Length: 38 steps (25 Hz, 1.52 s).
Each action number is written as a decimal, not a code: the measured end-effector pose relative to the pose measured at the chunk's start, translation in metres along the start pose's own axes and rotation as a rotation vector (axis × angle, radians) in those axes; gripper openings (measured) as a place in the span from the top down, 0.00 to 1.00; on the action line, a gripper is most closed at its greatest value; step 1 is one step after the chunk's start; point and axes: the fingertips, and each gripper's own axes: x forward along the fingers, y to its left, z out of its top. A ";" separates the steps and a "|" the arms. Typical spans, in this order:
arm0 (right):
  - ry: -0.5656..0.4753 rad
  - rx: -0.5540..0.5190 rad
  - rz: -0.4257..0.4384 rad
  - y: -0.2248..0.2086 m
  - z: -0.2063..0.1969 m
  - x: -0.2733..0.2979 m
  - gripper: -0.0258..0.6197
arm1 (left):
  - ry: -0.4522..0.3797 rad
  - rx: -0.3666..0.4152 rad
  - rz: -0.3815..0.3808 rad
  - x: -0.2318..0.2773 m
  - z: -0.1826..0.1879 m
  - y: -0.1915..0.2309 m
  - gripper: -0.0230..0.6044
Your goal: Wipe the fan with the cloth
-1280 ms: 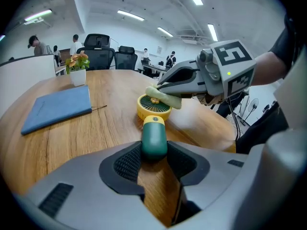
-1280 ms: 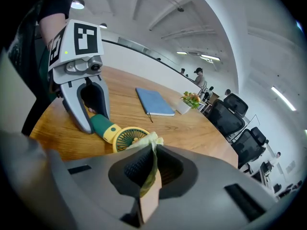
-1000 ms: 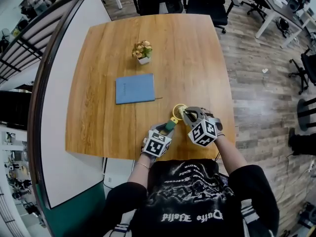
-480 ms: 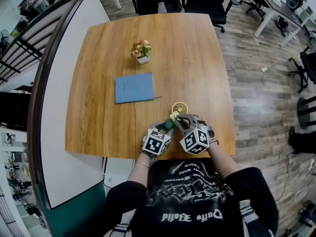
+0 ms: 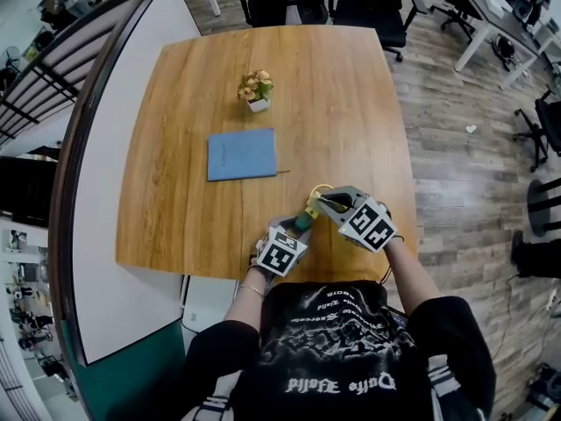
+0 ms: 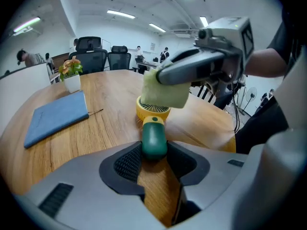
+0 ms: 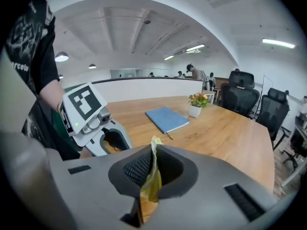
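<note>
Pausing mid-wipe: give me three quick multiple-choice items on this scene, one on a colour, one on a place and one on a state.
1. What colour is the fan handle?
A. red
B. green
C. white

2. Where does the notebook lie?
A. on the table, apart from the plant
B. under the plant
C. on the fan

3. How is the right gripper?
A. open and empty
B. shut on the notebook
C. shut on the cloth

Answers:
1 B: the left gripper clamps a green handle below the yellow head.
2 A: the head view shows it flat on the wood, with a gap to the pot.
3 C: the right gripper view shows yellow cloth pinched between the pads.
</note>
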 end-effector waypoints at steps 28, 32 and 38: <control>0.638 -0.303 0.457 0.036 -0.015 0.085 0.92 | 0.084 0.246 0.057 -0.011 0.011 0.005 0.68; 0.653 -0.383 0.440 0.027 -0.013 0.080 0.92 | 0.076 0.221 0.050 -0.012 0.015 0.003 0.68; 0.737 -0.526 0.372 0.010 -0.025 0.082 0.92 | 0.083 0.201 0.038 -0.011 0.010 0.001 0.68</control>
